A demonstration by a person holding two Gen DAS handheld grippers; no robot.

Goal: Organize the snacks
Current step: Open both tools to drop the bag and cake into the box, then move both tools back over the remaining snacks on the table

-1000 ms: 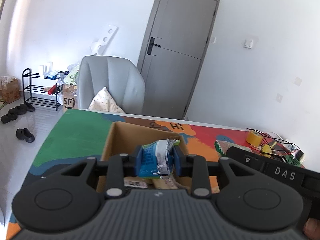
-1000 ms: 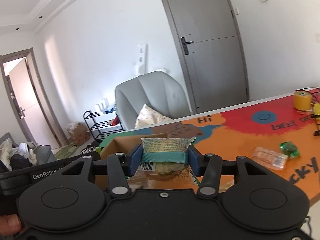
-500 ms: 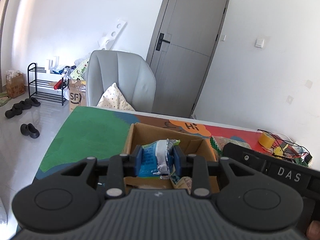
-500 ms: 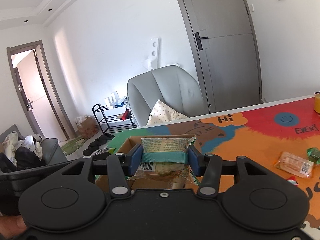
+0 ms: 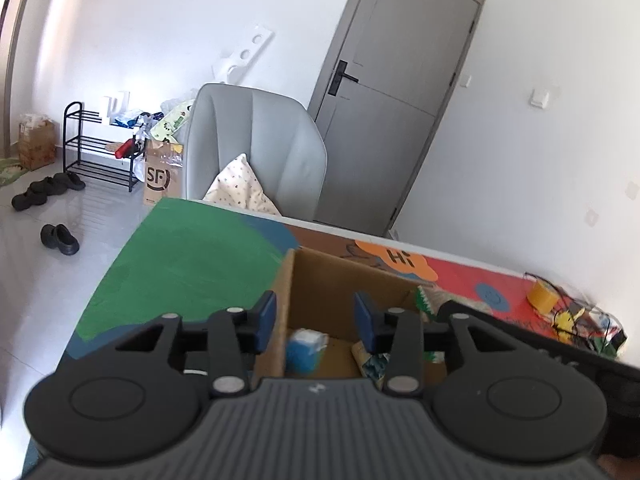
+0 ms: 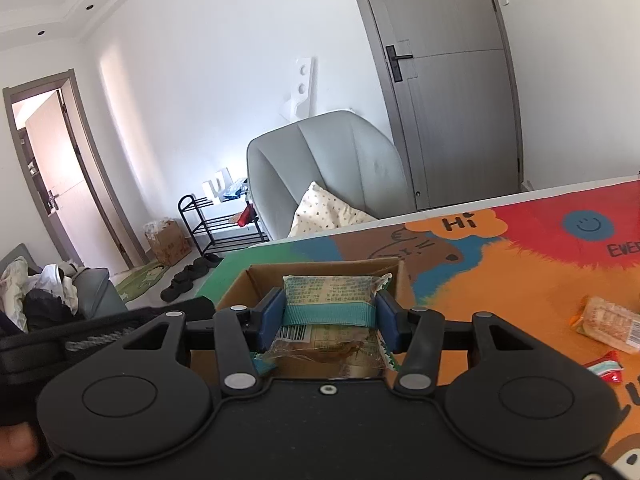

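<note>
My left claw [image 5: 315, 317] just opened, empty; blue snack pack [image 5: 306, 349] down in brown cardboard box [image 5: 340, 280]. My right claw [image 6: 330, 314] squeezes green-banded cracker pack [image 6: 332, 294]. Letting go early: pack hits near wall, lands on table.

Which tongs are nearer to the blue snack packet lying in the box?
Left. The left tongs hang open directly above the blue packet; the right tongs grip a green packet above the box.

My left gripper [image 5: 315, 317] is matte black, its rear body grey and ribbed, with a round disc on each side. Black linkage arms carry silver screws and end in blue pads [image 5: 265, 316]. My right gripper [image 6: 330, 315] is built the same, but its rear body is smooth black with one centre screw. Its pads [image 6: 273, 317] are blue too.
</note>
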